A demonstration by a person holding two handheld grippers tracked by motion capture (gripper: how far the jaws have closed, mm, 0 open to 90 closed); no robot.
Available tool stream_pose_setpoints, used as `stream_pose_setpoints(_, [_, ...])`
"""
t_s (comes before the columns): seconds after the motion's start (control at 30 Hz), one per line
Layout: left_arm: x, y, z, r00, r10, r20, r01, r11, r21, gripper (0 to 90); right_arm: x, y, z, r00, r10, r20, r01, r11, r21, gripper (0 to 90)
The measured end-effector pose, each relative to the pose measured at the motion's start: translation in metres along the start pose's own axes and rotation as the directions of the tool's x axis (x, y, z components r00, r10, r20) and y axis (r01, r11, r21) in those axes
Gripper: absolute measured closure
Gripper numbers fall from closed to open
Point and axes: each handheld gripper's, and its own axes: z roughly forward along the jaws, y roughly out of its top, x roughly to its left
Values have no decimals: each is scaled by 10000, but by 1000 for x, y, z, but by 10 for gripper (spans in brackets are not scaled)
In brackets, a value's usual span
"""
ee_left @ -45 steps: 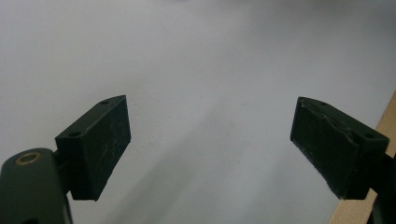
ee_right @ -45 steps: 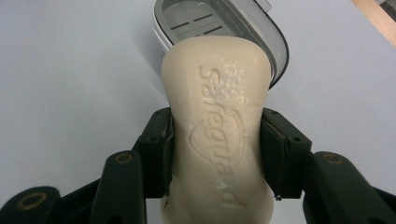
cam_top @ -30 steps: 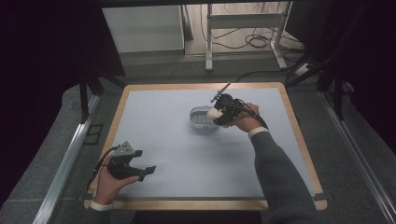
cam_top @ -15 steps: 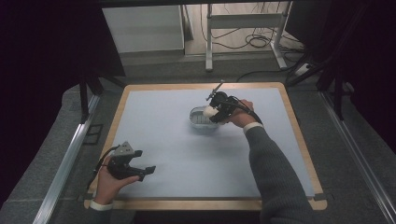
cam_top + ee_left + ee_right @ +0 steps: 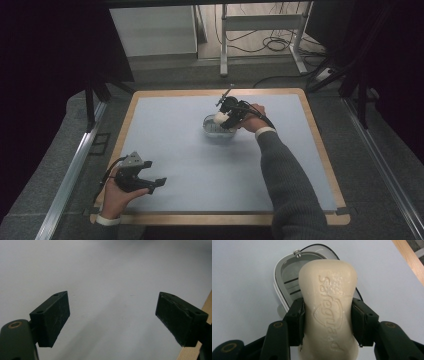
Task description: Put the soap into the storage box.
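- Soap bar [image 5: 329, 307], cream with an embossed brand mark, sits clamped across its waist between my right gripper's [image 5: 327, 322] jaws, directly above the soap dish [image 5: 287, 282].
- Over the last second I have carried the bar a little further along the counter [image 5: 175, 130]; the high view puts my right gripper [image 5: 226, 116] over the dish [image 5: 218, 129] near the counter's far centre. I judge this to be a placement into the dish, not yet released.
- Left gripper [image 5: 142, 180], jaws wide and holding nothing, has stayed near the counter's near left corner.
- Hard to make out: whether the bar's underside touches the dish; the bar covers much of the dish's right side, and its near end is cut off by the frame edge.
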Motion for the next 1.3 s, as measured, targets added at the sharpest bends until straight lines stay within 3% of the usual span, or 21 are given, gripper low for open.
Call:
stream_pose_setpoints(0.2, [0,0,0,10000,-6,13,6,10000,-11,128,2,7,9,9992,-403,14,403,9991,101,490])
stream_pose_setpoints(0.7, [0,0,0,10000,-11,15,11,10000,-14,128,6,10,23,9965,-833,-63,835,9961,300,488])
stream_pose_setpoints(0.97, [-1,0,1,10000,-5,27,5,10000,-8,128,6,9,23,9972,-748,-77,749,9971,153,474])
stream_pose_setpoints(1.2, [-1,0,1,10000,-11,40,12,10000,-4,128,5,8,12,9992,-385,96,387,9991,-199,460])
stream_pose_setpoints(1.3, [-1,0,2,10000,11,50,-11,10000,11,128,4,5,1,9999,70,155,-59,9976,-697,444])
